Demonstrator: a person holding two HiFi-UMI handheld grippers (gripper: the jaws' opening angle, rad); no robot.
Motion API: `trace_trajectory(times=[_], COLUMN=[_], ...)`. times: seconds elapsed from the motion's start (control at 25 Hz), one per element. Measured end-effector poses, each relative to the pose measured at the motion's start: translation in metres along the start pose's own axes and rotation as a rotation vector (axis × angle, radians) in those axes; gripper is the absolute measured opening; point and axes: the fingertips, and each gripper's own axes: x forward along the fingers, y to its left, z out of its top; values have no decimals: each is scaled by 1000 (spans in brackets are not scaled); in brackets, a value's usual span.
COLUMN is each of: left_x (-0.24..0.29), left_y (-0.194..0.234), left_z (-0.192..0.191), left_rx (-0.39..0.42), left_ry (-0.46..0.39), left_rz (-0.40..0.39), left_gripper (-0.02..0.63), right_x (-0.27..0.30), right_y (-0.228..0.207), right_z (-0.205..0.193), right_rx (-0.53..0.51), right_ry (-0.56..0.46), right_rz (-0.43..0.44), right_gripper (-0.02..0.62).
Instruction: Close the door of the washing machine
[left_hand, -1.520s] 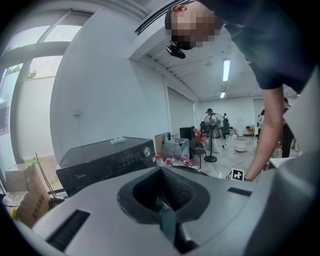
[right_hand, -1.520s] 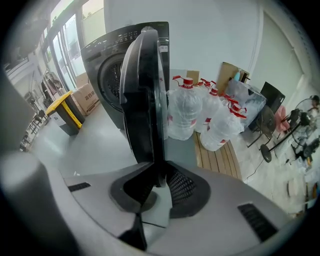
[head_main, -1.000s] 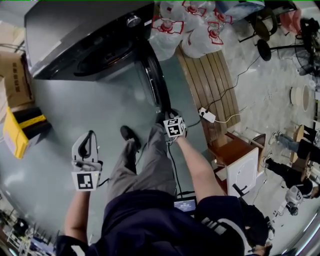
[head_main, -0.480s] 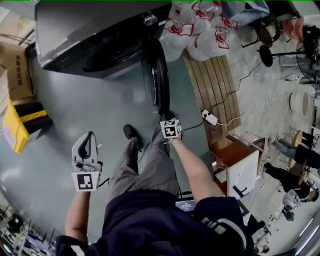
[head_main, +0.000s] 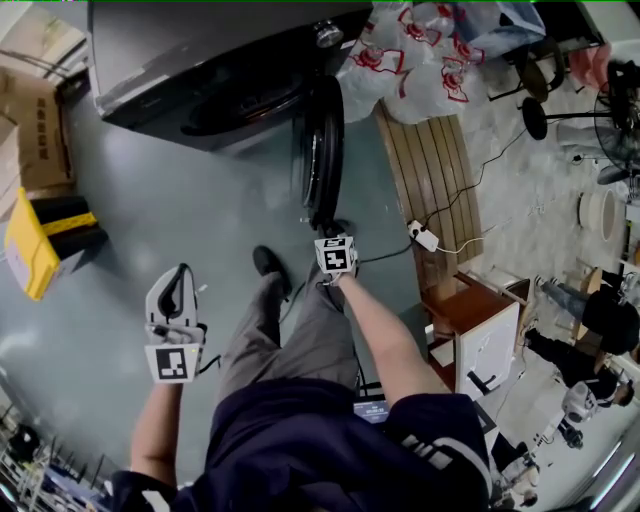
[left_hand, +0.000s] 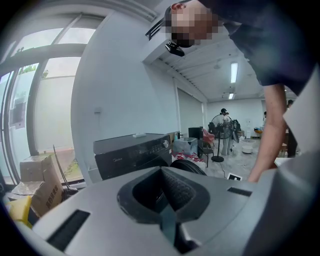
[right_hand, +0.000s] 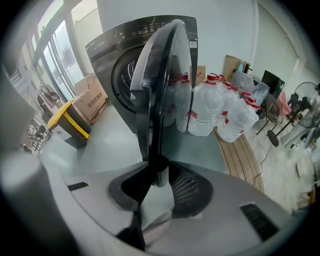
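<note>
A dark washing machine (head_main: 200, 60) stands on a grey floor (head_main: 150, 220). Its round door (head_main: 322, 150) is swung out from the machine's front and seen edge-on. The right tool (right_hand: 160, 180) straddles the door's lower rim; its jaws have just been opening and sit loosely either side. The left tool (head_main: 172, 290), closed and empty, hangs well clear of the machine's front.
</note>
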Motion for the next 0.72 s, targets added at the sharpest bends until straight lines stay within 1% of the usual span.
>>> trace_trajectory(times=[0.12, 0.32, 0.72], left_x=[-11, -23, -28], left_y=[12, 25, 37], left_z=[-5, -14, -20], left_rx=[0, -11, -20], left_ry=[5, 20, 53], left_rz=[6, 24, 92], left_gripper=[23, 23, 23], right_x=[8, 14, 28], right_y=[17, 47, 81], right_z=[1, 15, 29], right_rx=[11, 47, 106], right_ry=[-1, -6, -13], right_rz=[2, 22, 47], right_gripper=[121, 130, 140])
